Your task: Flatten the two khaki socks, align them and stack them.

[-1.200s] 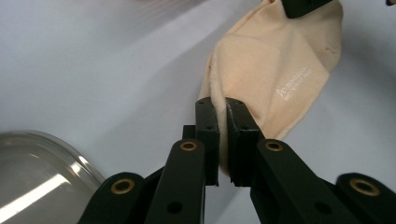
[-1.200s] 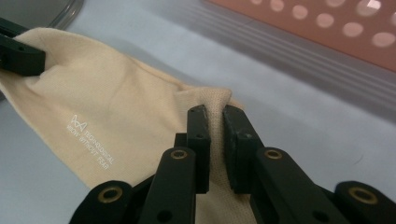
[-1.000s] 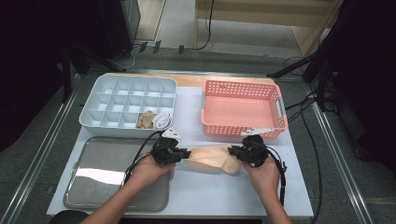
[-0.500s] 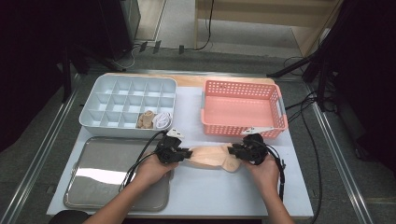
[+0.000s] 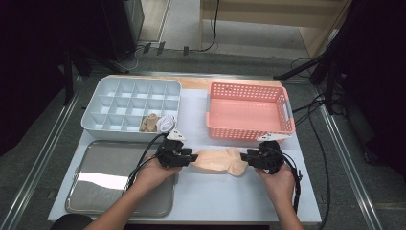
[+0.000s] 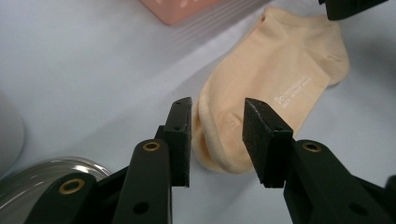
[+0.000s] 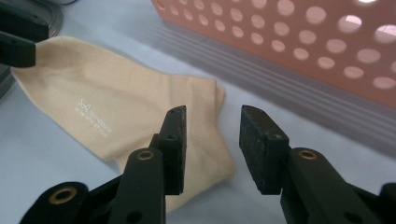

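Sock (image 6: 275, 79) print legible in gripper views alone.

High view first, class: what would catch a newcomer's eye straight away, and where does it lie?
A peach sock lies flat on the white table, stretched between the left gripper and right gripper, whose jaws have just been opening and stand apart at its two ends. Behind it sits a pink basket, with a grey compartment tray to its left.
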`<act>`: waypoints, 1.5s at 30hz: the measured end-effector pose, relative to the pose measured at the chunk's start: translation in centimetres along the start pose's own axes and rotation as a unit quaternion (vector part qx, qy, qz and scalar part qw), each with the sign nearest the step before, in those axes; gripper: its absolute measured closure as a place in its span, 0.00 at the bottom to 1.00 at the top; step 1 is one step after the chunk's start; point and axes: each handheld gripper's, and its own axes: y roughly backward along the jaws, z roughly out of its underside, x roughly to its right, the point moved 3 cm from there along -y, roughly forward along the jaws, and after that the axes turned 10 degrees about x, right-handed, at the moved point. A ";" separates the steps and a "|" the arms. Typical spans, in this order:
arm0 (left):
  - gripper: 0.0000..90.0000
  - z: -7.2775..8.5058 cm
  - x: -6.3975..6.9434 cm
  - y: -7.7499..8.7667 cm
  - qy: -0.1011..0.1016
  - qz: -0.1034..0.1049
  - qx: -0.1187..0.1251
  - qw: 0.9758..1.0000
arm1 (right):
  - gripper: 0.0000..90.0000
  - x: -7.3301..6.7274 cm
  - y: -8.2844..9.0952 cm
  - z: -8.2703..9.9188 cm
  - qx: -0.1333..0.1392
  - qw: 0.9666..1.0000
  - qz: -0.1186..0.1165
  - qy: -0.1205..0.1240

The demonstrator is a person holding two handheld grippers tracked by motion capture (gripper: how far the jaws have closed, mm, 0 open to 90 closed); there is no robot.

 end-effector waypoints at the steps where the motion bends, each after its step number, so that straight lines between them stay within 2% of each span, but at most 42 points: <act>1: 0.71 -0.2 0.1 0.1 0.000 0.000 0.003 1.000 | 0.67 -0.1 0.2 0.3 -0.003 1.000 0.001 -0.003; 6: 0.73 -0.8 0.7 0.4 -0.001 0.011 0.015 1.000 | 0.64 -0.1 0.5 1.0 -0.006 1.000 0.005 -0.008; 10: 0.75 -0.7 1.2 -0.3 -0.007 0.022 0.004 1.000 | 0.60 0.0 0.4 1.4 -0.013 1.000 0.006 -0.015; 12: 0.76 -0.2 1.3 -1.2 -0.005 0.028 -0.011 1.000 | 0.59 0.0 0.0 1.9 -0.023 1.000 0.009 -0.010; 13: 0.76 0.0 1.2 -1.5 -0.008 0.026 -0.020 0.999 | 0.59 0.0 -0.2 2.0 -0.025 1.000 0.010 -0.010; 17: 0.76 0.5 1.2 -2.1 -0.006 0.024 -0.027 0.999 | 0.58 -0.1 -0.6 2.3 -0.032 0.999 0.015 -0.005; 23: 0.76 0.9 1.2 -2.4 -0.009 0.022 -0.033 0.999 | 0.59 -0.4 -1.1 2.2 -0.022 0.999 0.020 0.012; 25: 0.76 1.0 1.1 -2.5 -0.011 0.023 -0.036 0.999 | 0.65 -0.7 -1.3 2.4 -0.017 0.999 0.033 0.031; 26: 0.76 1.0 1.1 -2.5 -0.011 0.022 -0.035 0.999 | 0.65 -0.7 -1.3 2.4 -0.017 0.999 0.033 0.031; 27: 0.75 1.1 1.1 -2.6 -0.008 0.022 -0.035 0.999 | 0.70 -1.0 -1.4 2.5 -0.013 0.998 0.042 0.037; 28: 0.75 1.1 1.1 -2.6 -0.009 0.022 -0.035 0.999 | 0.73 -1.0 -1.4 2.5 -0.013 0.998 0.042 0.035; 29: 0.75 1.1 1.1 -2.6 -0.009 0.022 -0.035 0.999 | 0.78 -1.0 -1.4 2.4 -0.014 0.999 0.036 0.032; 30: 0.75 1.1 1.1 -2.6 -0.010 0.021 -0.035 0.999 | 0.78 -1.0 -1.4 2.4 -0.014 0.999 0.036 0.032; 32: 0.75 1.2 1.1 -2.6 -0.015 0.019 -0.036 0.999 | 0.89 -1.1 -1.4 2.4 -0.024 0.999 0.016 0.019; 33: 0.75 1.2 1.1 -2.6 -0.016 0.019 -0.035 0.999 | 0.91 -1.2 -1.5 2.3 -0.029 0.999 0.009 0.011; 36: 0.74 1.3 1.1 -2.7 -0.018 0.021 -0.034 0.999 | 0.93 -1.0 -1.6 2.0 -0.041 0.999 0.003 0.005; 45: 0.78 1.4 0.9 -2.6 -0.027 0.019 -0.035 0.999 | 0.94 -0.2 -0.8 1.5 -0.035 0.999 0.006 -0.011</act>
